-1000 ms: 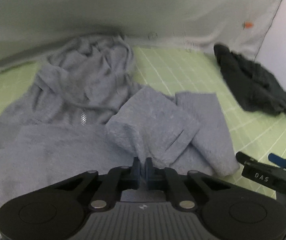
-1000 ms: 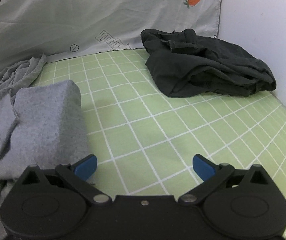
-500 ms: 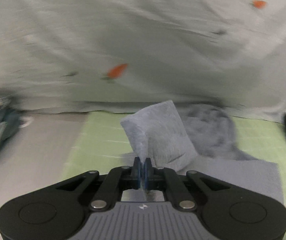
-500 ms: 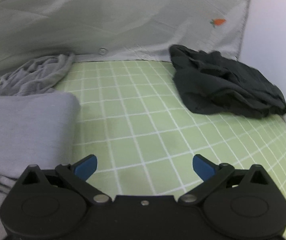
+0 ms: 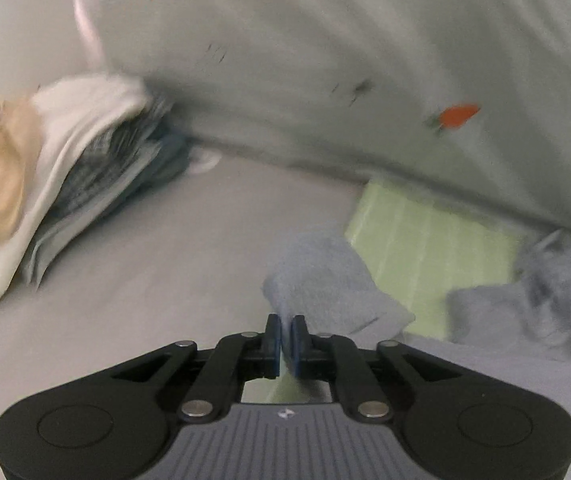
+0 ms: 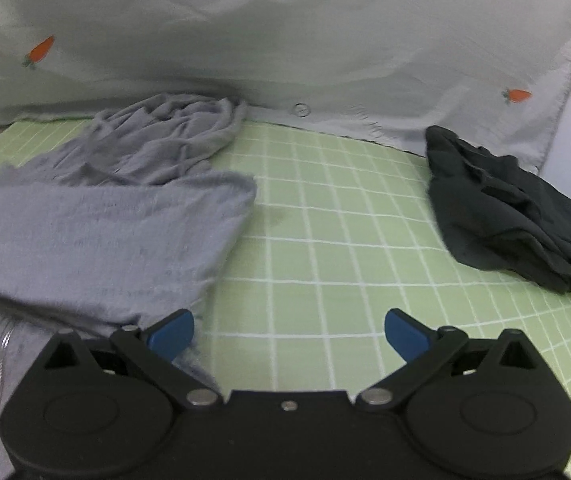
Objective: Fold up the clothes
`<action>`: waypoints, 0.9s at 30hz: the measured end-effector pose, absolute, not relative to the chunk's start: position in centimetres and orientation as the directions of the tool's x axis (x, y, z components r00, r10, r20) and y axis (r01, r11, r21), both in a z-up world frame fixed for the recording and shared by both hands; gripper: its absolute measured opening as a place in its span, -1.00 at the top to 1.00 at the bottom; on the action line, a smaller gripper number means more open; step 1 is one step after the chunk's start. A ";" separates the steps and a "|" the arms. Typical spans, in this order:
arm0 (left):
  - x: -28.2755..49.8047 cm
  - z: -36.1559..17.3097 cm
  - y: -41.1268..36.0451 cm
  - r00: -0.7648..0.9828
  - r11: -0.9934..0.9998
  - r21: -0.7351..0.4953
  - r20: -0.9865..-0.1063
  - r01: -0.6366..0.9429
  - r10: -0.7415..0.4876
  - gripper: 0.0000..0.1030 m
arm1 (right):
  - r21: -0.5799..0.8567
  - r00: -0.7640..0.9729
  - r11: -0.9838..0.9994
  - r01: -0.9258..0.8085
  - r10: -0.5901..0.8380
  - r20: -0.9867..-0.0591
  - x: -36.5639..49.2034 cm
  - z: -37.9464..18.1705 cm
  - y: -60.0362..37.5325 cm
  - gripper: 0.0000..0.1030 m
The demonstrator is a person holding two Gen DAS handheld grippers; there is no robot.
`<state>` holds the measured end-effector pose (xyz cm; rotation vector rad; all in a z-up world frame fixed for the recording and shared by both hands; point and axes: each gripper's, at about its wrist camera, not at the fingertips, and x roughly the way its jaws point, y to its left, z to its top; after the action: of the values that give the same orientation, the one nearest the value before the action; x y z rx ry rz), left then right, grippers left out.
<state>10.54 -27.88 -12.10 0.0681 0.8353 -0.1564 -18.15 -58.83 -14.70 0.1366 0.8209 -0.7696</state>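
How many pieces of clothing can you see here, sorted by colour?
Grey: 1, the hoodie, its sleeve pinched in the left hand-held gripper.
Black: 1, the crumpled garment.
White: 1, top of the folded stack.
Blue-grey: 1, beneath it.
Total: 4.

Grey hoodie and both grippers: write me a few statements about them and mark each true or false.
1. The left gripper is shut on a fold of the grey hoodie. True.
2. The right gripper is clamped on the black garment. False: its jaws are wide open over the green grid mat, and the black garment lies apart, far to the right.
3. The hoodie's hood lies bunched at the far edge of the mat. True.
4. The black garment lies on top of the hoodie. False: bare mat separates them.
5. The backdrop cloth is printed with small carrots. True.
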 end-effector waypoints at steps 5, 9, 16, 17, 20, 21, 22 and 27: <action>10.9 -13.7 -25.7 0.610 1.000 0.008 -0.792 0.022 -0.007 0.40 | -0.191 0.417 0.730 0.656 -0.561 -0.715 -17.7 -14.8 -58.2 -1.00; 10.0 -13.7 -24.7 0.617 0.998 -0.022 -0.785 0.053 -0.050 0.17 | -0.204 0.401 0.725 0.657 -0.566 -0.720 -17.5 -14.9 -58.0 -1.00; 9.0 -13.7 -28.3 0.588 0.959 -0.056 -0.780 0.278 -0.215 -0.02 | -0.175 0.391 0.721 0.671 -0.544 -0.742 -16.9 -15.0 -58.6 -1.00; 9.1 -13.9 -28.8 0.583 0.955 -0.044 -0.783 0.292 -0.215 -0.02 | -0.163 0.392 0.719 0.676 -0.537 -0.747 -16.8 -15.0 -58.9 -1.00; 9.3 -14.6 -30.1 0.578 0.941 -0.010 -0.787 0.337 -0.215 -0.04 | -0.141 0.392 0.710 0.690 -0.529 -0.753 -16.5 -14.9 -59.4 -1.00; 9.4 -14.8 -30.4 0.576 0.935 -0.004 -0.787 0.354 -0.221 -0.06 | -0.138 0.390 0.707 0.693 -0.530 -0.753 -16.3 -14.8 -59.5 -1.00; 9.4 -15.0 -30.8 0.575 0.930 0.004 -0.786 0.369 -0.224 -0.10 | -0.137 0.389 0.705 0.695 -0.530 -0.754 -16.2 -14.9 -59.6 -1.00; 9.7 -16.0 -32.1 0.558 0.910 0.044 -0.802 0.413 -0.214 -0.17 | -0.148 0.378 0.710 0.689 -0.526 -0.762 -15.8 -15.3 -59.7 -1.00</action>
<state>9.69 -32.11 -16.00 0.2385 0.9072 -0.3736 -15.79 -59.71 -15.27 0.2064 0.8900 -0.7834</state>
